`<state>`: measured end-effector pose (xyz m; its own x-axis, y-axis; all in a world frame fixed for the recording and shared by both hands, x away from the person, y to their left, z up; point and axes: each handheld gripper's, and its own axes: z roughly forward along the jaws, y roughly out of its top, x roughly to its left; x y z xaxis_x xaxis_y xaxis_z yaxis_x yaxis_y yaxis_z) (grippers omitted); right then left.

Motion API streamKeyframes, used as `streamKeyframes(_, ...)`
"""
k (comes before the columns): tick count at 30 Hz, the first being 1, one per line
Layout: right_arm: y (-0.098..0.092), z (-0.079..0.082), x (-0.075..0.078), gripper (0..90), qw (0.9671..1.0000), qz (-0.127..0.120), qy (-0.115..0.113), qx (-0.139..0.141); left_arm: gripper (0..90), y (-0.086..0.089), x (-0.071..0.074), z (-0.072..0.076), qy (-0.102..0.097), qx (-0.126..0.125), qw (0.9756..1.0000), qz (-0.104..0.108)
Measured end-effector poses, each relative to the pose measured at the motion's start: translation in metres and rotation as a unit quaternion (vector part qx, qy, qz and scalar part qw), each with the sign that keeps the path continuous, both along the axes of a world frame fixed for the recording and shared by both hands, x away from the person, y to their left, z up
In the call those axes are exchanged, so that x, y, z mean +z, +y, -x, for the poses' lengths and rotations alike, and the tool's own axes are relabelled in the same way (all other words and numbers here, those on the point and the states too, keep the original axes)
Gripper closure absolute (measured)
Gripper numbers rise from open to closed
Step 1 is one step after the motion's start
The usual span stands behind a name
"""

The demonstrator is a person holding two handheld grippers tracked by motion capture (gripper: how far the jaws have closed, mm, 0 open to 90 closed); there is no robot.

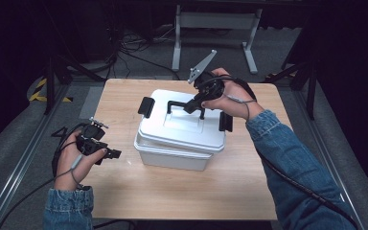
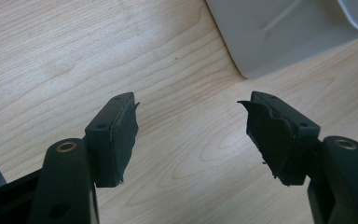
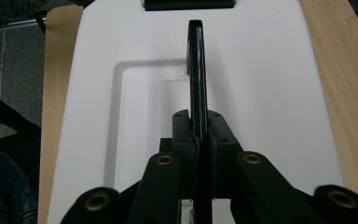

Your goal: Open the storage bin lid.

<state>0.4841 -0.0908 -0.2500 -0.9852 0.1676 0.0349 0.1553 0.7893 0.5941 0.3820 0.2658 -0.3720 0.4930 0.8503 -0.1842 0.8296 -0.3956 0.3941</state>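
Note:
A white plastic box [image 1: 171, 156] stands mid-table under its white lid [image 1: 182, 128]. The lid carries a black handle [image 1: 175, 103] on top and black latches at its left [image 1: 145, 107] and right [image 1: 225, 122] ends. My right gripper [image 1: 195, 104] is shut on the handle [image 3: 196, 65] from the far right, its pads [image 3: 182, 133] clamped on the bar over the lid [image 3: 265, 70]. The lid looks slightly raised and askew on the box. My left gripper [image 1: 111, 155] hovers open left of the box, nothing between its jaws [image 2: 191, 130]; the box wall [image 2: 279, 37] lies ahead of it.
The box stands on a light wooden table [image 1: 230, 187] with bare wood around it. Beyond the far edge a grey metal stand [image 1: 215, 21] and cables lie on the floor. Metal rails run along both sides.

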Motion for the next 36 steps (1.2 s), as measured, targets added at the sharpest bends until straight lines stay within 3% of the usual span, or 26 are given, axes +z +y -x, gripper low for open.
streamKeyframes(19,-0.08,-0.003,0.014,84.2,0.9975,-0.016,-0.003,-0.069,34.4,-0.003,-0.001,-0.001,0.002,-0.002,1.0,-0.004)
streamKeyframes(33,-0.141,-0.005,0.015,84.3,0.9911,-0.024,0.002,-0.131,34.3,-0.002,-0.002,-0.001,0.005,-0.003,1.0,-0.006)
streamKeyframes(36,-0.161,-0.007,0.011,84.2,0.988,-0.026,0.006,-0.152,34.3,-0.002,-0.002,-0.001,0.006,-0.003,1.0,-0.005)
